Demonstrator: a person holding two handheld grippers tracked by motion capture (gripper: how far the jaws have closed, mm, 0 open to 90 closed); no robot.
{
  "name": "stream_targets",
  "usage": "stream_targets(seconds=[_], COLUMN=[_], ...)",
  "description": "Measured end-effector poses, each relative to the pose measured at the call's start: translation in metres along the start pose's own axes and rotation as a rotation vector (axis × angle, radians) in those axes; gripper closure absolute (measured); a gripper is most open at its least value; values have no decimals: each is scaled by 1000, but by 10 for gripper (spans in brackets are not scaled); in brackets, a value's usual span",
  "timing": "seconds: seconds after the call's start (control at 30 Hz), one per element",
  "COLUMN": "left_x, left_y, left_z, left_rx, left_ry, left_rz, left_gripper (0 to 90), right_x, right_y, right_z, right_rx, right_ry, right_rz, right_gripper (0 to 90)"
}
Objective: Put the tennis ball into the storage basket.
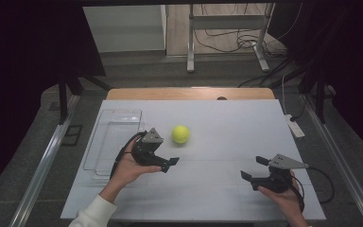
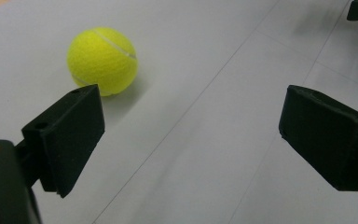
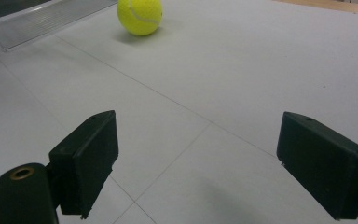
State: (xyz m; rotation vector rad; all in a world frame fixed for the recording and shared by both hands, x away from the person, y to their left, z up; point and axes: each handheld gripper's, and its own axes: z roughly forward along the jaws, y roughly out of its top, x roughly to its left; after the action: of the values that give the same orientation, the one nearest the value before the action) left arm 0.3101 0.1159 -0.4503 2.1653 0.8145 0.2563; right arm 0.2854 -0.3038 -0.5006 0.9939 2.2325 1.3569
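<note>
Nearest me, my right gripper (image 1: 254,169) and left gripper (image 1: 166,161) hover over the white worktop (image 1: 227,142), fingers apart on both, nothing between them. The tennis ball (image 1: 180,134) lies just beyond the left one, beside a clear tray (image 1: 116,124). Farther back: grey floor (image 1: 137,75), cables (image 1: 236,40).
</note>
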Motion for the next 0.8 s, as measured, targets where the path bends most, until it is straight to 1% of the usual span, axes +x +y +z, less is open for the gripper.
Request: stream_targets(seconds=[0.17, 0.27, 0.37, 0.67, 0.8], left_x=[0, 0, 0, 2, 2], left_y=[2, 3, 3, 7, 11], left_z=[1, 1, 1, 3, 2], left_rx=[9, 18, 20, 29, 30], left_ry=[3, 12, 18, 19, 21], left_rz=[3, -7, -9, -9, -7], left_gripper=[75, 75, 76, 75, 75], right_x=[0, 0, 0, 0, -1], right_y=[0, 0, 0, 0, 0], right_z=[1, 0, 0, 1, 0], right_rx=[6, 7, 3, 8, 1], right_ry=[-2, 0, 1, -2, -4], right_rz=[-4, -4, -3, -6, -4], right_gripper=[125, 125, 125, 125, 125])
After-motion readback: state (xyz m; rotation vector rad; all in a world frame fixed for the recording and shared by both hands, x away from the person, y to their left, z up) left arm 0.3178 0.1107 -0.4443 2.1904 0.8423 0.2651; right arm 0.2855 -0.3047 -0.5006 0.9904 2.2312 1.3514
